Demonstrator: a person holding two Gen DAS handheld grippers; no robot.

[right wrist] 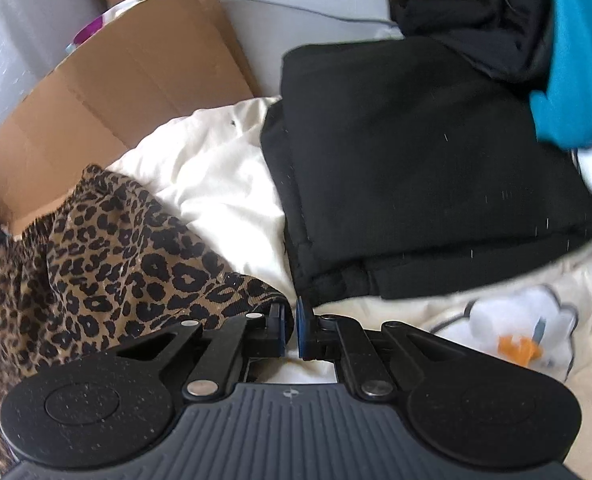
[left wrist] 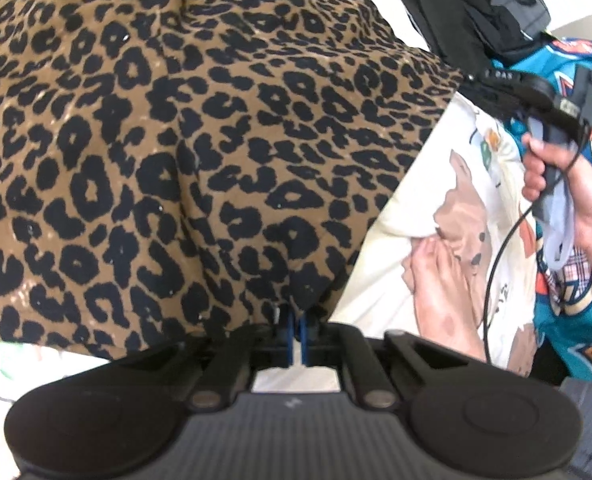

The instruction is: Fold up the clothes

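Note:
A leopard-print garment (left wrist: 176, 140) fills most of the left wrist view, lifted and spread over a cream printed bedsheet (left wrist: 411, 184). My left gripper (left wrist: 297, 332) is shut on its near edge, with the blue pads pinching the cloth. In the right wrist view the same garment (right wrist: 116, 248) hangs to the left. One of its corners runs into my right gripper (right wrist: 292, 328), whose pads are almost together on that corner. A person's hand (left wrist: 535, 172) holds the right gripper at the garment's far right corner.
A folded black garment (right wrist: 415, 160) lies on the sheet (right wrist: 216, 168) just ahead of the right gripper. Cardboard (right wrist: 116, 92) leans at the back left. Teal clothing (right wrist: 575, 60) and dark bags (left wrist: 475, 8) sit at the right. A bare foot (left wrist: 435, 276) rests on the sheet.

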